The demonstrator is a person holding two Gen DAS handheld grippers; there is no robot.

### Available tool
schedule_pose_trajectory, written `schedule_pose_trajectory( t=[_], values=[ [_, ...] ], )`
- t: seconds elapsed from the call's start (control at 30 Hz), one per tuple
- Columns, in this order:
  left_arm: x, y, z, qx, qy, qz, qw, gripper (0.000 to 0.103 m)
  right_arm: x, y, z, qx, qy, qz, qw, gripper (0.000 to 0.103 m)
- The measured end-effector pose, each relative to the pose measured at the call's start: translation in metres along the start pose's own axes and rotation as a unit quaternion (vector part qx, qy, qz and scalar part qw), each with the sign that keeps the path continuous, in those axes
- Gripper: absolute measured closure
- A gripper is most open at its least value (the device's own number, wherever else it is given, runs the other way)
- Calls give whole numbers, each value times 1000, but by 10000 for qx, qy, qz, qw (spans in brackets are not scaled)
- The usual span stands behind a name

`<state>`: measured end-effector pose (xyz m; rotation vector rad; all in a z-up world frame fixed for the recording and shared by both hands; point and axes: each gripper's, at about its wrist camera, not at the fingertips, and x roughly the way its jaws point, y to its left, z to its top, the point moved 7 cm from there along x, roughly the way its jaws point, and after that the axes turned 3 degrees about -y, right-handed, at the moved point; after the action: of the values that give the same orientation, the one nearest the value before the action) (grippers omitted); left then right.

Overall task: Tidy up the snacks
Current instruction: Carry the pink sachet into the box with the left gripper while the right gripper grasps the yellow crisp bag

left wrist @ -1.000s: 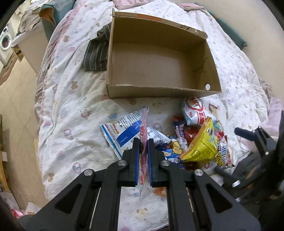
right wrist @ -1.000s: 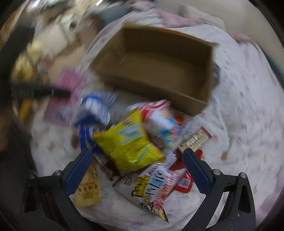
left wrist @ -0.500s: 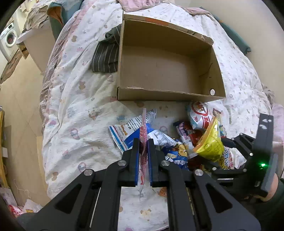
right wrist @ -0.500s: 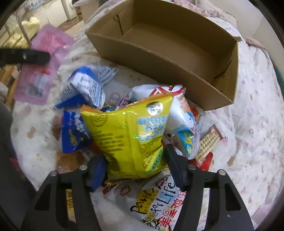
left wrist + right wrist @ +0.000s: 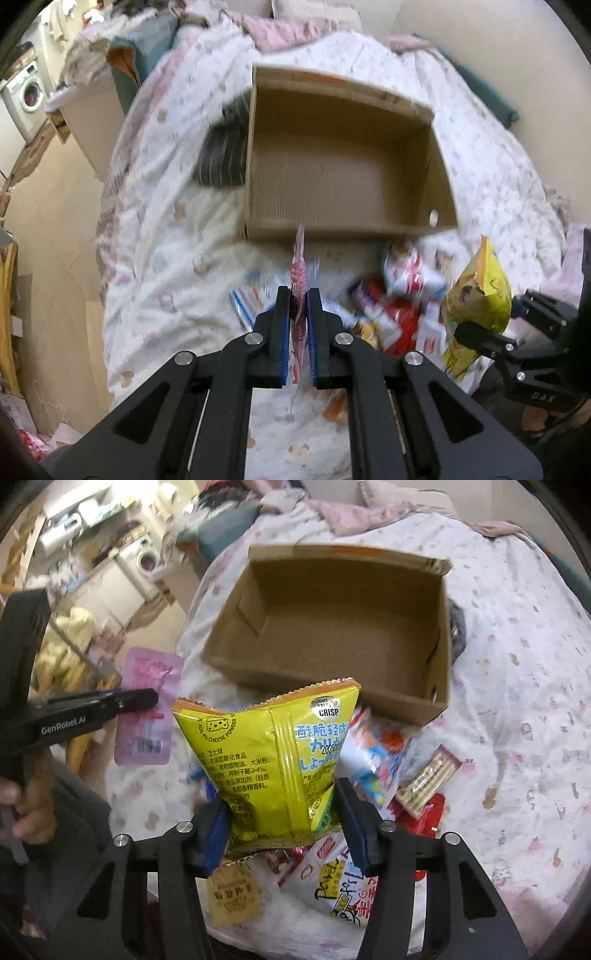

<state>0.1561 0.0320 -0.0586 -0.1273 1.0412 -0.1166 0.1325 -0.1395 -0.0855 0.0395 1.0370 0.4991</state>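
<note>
While both jaws are clamping packets clear of the bed, slippage is the main risk: the left gripper (image 5: 298, 328) is pinching a thin pink sachet (image 5: 300, 273) edge-on, and the right gripper (image 5: 281, 821) is squeezing only the lower end of a yellow crisp bag (image 5: 273, 753) — either may be dropping short of the empty cardboard box (image 5: 439, 701) lying just beyond the snack pile (image 5: 406, 775).

Cardboard box (image 5: 347, 173) sits on the bed (image 5: 166, 240) at 12 o'clock from the left gripper (image 5: 298, 310), snack pile (image 5: 399, 314) on the bedding just in front of the box, at 2 o'clock. Folded cloth (image 5: 221, 158) lies against the box's left wall, 11 o'clock. From the right gripper (image 5: 281, 812), the left gripper sits at 9 o'clock, washing machine (image 5: 142, 559) beyond the bed at 11.
</note>
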Motion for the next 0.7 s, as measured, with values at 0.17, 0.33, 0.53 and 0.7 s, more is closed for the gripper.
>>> schedule_pose_trajectory(
  t=[0.17, 0.33, 0.53, 0.7],
  values=[
    [-15, -7, 38, 45, -321, 14, 9995, 97, -13, -13, 37, 98, -400, -94, 9991, 47],
    [-10, -13, 75, 198, -493, 192, 9984, 97, -7, -38, 74, 409, -675, -121, 9968, 47],
    [22, -15, 99, 192, -532, 313, 9979, 97, 16, -63, 106, 699, -877, -231, 9934, 47],
    [56, -13, 97, 209, -491, 389, 9978, 97, 42, -78, 101, 921, -788, -208, 9924, 47]
  ],
)
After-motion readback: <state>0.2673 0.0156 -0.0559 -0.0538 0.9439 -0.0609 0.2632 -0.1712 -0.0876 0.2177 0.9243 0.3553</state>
